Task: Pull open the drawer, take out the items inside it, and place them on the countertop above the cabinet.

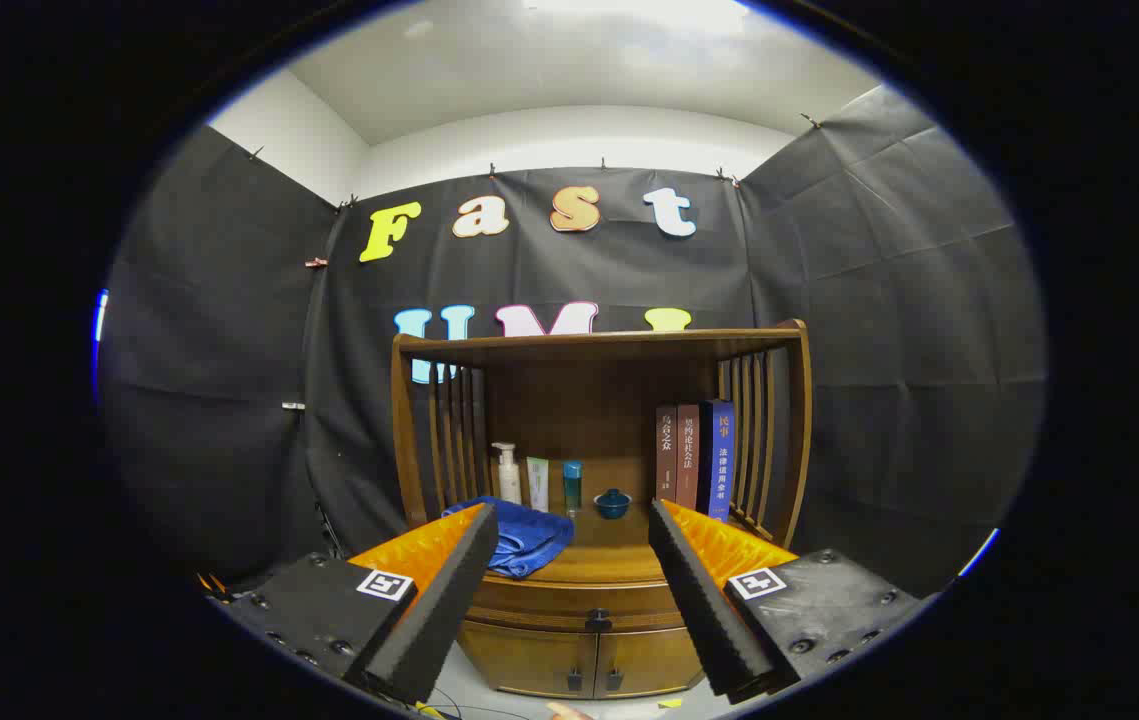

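Gripper (pixel 569 540) fingers spread wide, empty, well short of wooden cabinet (pixel 594 440). Drawer (pixel 569 605) shut beneath tabletop (pixel 619 560), knob (pixel 597 620) centred between fingers. Blue towel (pixel 524 535) overhangs front. Advise: descend, centre on knob, close, pull straight back.

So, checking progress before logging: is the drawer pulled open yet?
No, the drawer sits flush in the cabinet, with the open tool held short of its knob.

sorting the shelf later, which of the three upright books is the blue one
The blue book is the one at the end of the row beside the cabinet's slatted side; the other two spines are brownish red. The gripper hangs open well short of them.
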